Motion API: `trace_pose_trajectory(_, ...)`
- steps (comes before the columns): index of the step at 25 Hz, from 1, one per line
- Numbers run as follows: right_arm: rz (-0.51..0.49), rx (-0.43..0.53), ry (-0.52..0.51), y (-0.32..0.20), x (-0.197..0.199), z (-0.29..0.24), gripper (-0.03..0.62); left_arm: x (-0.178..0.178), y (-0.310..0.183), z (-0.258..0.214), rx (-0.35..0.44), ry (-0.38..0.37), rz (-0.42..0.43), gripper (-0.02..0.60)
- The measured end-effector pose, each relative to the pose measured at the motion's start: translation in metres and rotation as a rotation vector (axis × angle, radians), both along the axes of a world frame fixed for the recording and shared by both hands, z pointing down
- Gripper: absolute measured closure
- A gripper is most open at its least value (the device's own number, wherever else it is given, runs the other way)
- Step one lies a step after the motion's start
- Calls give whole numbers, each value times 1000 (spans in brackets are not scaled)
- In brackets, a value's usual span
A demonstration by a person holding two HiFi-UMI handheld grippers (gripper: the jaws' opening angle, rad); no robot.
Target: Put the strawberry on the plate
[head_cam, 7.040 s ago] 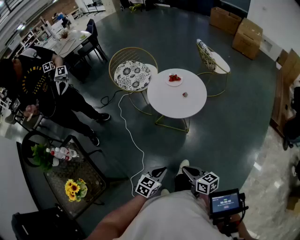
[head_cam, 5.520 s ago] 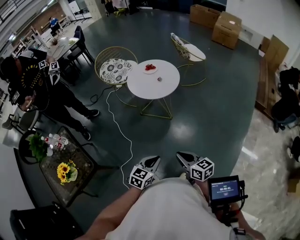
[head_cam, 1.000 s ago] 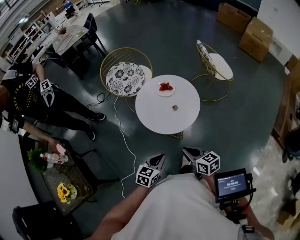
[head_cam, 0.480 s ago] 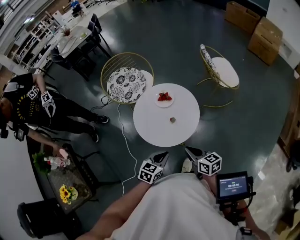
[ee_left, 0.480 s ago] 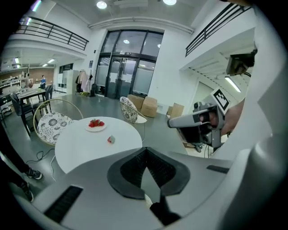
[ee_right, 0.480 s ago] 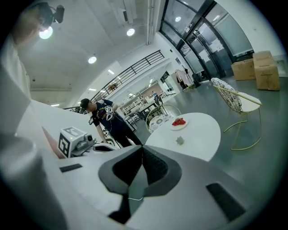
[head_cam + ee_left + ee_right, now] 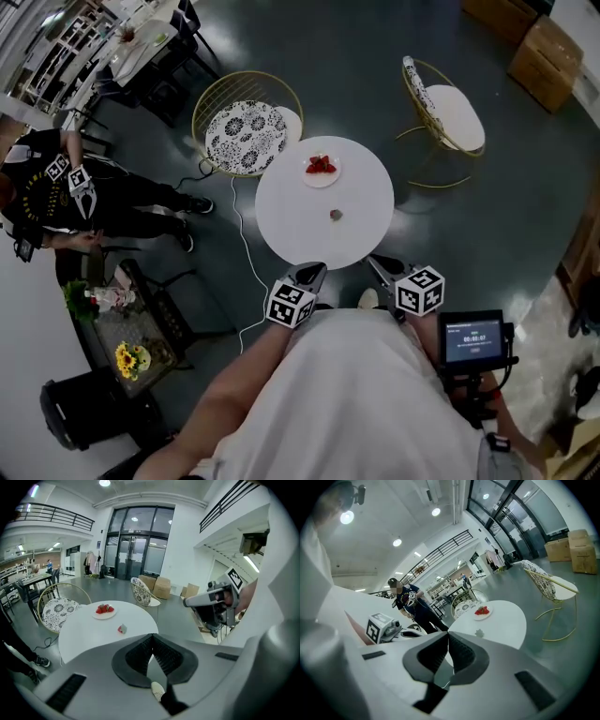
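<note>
Since we stepped forward in the last half second, the round white bench (image 7: 281, 220) now lies right under our arms. Its near edge is just ahead of both claw tips, where a strip of dark floor (image 7: 356, 66) lay between them a moment ago (seven seconds back it stood well across the room). Nothing on it has shifted. The loose strawberry (image 7: 336, 215) sits alone on the bare top, between the plate (image 7: 322, 181) and the near edge and apart from the plate. The plate carries a small heap of strawberries (image 7: 321, 165).

The left claw (image 7: 152, 641) is closed as before, its ribbed pads together with nothing between them. The right claw (image 7: 448, 639) is likewise closed and empty.

We can read no brand or word. The marker cubes (image 7: 291, 305) bear only black-and-white square patterns. The handheld screen (image 7: 473, 339) by our right hand shows digits too small to make out. The print on the shirt of the person in black (image 7: 56, 192) at the left is blurred.

Our own white shirt (image 7: 347, 403) fills the bottom of the head view and hides our wrists. The cardboard boxes (image 7: 548, 47) are cut off at the top right corner. The loose strawberry is too small for us to tell which way it lies.
</note>
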State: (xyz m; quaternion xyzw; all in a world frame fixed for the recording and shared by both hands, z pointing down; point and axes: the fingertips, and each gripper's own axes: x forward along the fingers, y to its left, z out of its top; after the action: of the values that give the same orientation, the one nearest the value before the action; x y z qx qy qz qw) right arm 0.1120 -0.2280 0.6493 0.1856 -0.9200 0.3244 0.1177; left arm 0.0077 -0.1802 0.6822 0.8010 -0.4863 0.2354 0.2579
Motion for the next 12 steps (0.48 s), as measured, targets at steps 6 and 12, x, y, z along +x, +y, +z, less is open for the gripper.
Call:
trace_pose_trajectory(6, -18, -48, -2, 10, 2, -17, 586, 0, 10, -19, -26, -15, -12, 574)
trace_pose_trajectory(12, -16, -85, 11, -26, 2, 13, 586, 5, -39, 2, -44, -18, 25, 574)
